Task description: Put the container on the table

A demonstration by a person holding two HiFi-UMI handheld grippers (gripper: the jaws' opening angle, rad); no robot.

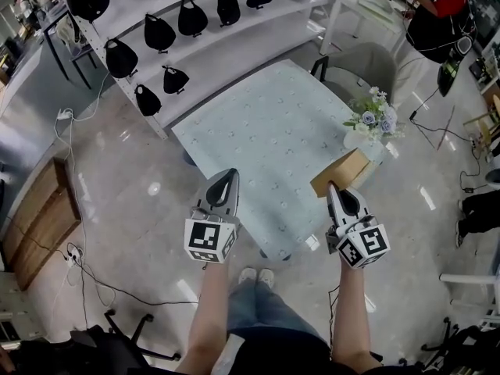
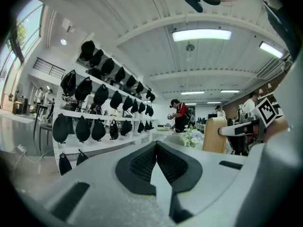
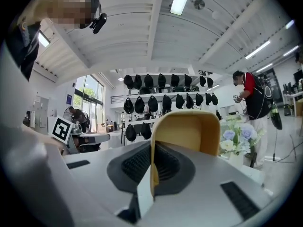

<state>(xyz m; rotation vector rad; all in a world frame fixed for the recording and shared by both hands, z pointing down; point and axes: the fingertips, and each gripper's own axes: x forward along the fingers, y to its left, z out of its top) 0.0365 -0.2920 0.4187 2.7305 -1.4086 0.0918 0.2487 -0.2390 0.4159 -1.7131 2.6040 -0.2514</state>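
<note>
Tan container (image 1: 341, 172) hangs from the right gripper (image 1: 333, 187), its jaws pinched on one thin wall, right at the near edge of the table (image 1: 258, 123). The table top lies just ahead of it. The left gripper (image 1: 226, 175) is closed, holding nothing.

The worktop (image 1: 258, 131) wears a pale blue-green patterned cloth, and the only thing standing on it is a bouquet of white and blue flowers (image 1: 376, 116) at its far right corner. Beyond it a long white shelf (image 1: 234, 33) carries a row of black bags (image 1: 159, 33). The glossy floor (image 1: 133, 201) has loose cables (image 1: 86, 276) trailing across it at the left.
</note>
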